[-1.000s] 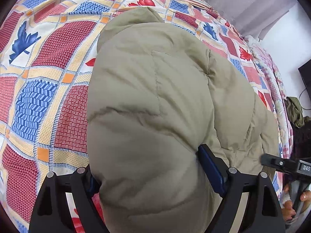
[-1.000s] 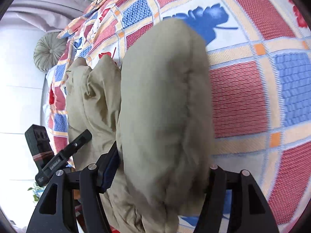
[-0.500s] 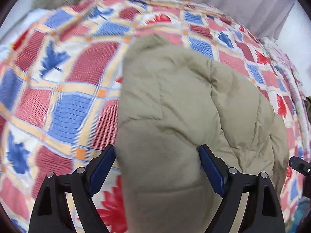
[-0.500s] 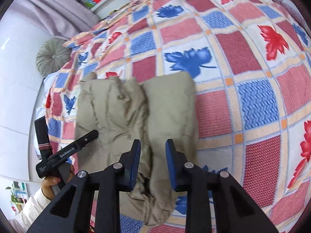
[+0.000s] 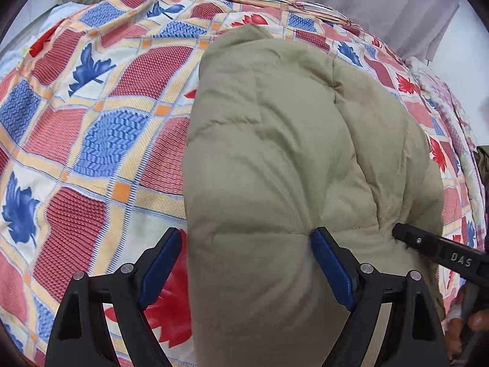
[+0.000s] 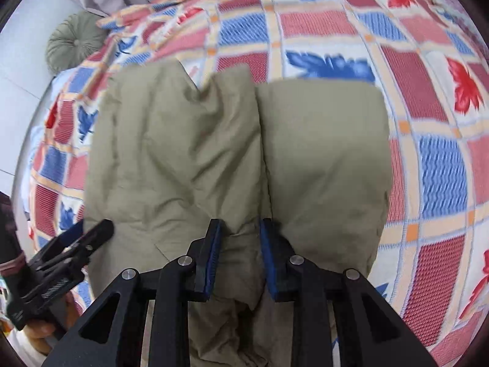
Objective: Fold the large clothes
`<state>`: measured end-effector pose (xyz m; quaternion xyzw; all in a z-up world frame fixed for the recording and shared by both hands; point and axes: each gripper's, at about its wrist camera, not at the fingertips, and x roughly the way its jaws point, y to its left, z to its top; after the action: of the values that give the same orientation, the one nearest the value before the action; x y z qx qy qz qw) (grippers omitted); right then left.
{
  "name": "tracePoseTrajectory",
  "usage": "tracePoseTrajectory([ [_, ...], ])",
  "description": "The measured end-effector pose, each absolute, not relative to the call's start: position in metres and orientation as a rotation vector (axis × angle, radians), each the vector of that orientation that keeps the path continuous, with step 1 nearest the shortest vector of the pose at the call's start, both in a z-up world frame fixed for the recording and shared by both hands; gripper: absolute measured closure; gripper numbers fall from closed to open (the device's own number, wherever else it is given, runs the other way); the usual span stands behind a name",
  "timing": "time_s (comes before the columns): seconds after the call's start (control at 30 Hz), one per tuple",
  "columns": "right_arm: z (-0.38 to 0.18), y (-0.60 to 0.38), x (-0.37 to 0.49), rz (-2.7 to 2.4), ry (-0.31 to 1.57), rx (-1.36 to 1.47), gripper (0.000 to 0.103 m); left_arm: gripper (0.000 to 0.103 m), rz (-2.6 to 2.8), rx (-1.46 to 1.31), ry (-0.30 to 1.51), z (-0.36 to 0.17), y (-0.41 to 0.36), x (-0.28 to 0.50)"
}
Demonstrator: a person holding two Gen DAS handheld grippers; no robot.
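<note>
A puffy olive-green padded jacket [image 5: 290, 159] lies folded in a thick bundle on the bed. My left gripper [image 5: 247, 244] is open wide, its blue pads on either side of the bundle's near end. In the right wrist view the jacket [image 6: 232, 153] shows as two padded lobes side by side. My right gripper [image 6: 240, 238] has its jaws a narrow gap apart over the crease between the lobes, with fabric showing in the gap; no firm pinch shows. The right gripper's tip [image 5: 434, 244] pokes into the left view at the jacket's right side.
The bed carries a patchwork quilt [image 5: 91, 128] of red, blue and white squares with leaf prints. A round green cushion [image 6: 76, 42] sits at the head of the bed. Grey curtains [image 5: 382, 6] hang behind. The left gripper [image 6: 61, 263] shows at lower left in the right view.
Both grippers let go of the jacket's thick fold and pulled back. The right jaws narrowed, then came down close over the crease. The left jaws stay wide around the bundle's end.
</note>
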<state>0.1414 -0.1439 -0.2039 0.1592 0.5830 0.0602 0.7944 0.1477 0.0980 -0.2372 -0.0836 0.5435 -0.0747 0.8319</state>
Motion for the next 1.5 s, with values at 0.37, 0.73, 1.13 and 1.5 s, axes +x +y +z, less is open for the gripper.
tracePoseTrajectory([
  [0.37, -0.2, -0.15, 0.129, 0.125, 1.264, 0.357, 0.074, 0.007, -0.154, -0.143, 1.199, -0.225, 0.097, 0.142],
  [0.73, -0.154, -0.159, 0.08, 0.124, 1.232, 0.368, 0.074, 0.007, -0.137, -0.16, 1.218, -0.211, 0.107, 0.125],
  [1.13, -0.122, -0.158, 0.033, 0.114, 1.303, 0.382, 0.074, 0.007, -0.16, -0.101, 1.261, -0.155, 0.112, 0.072],
  [1.5, -0.055, -0.16, 0.0, 0.065, 1.288, 0.347, 0.05, 0.0, -0.16, -0.093, 1.205, -0.073, 0.122, 0.02],
])
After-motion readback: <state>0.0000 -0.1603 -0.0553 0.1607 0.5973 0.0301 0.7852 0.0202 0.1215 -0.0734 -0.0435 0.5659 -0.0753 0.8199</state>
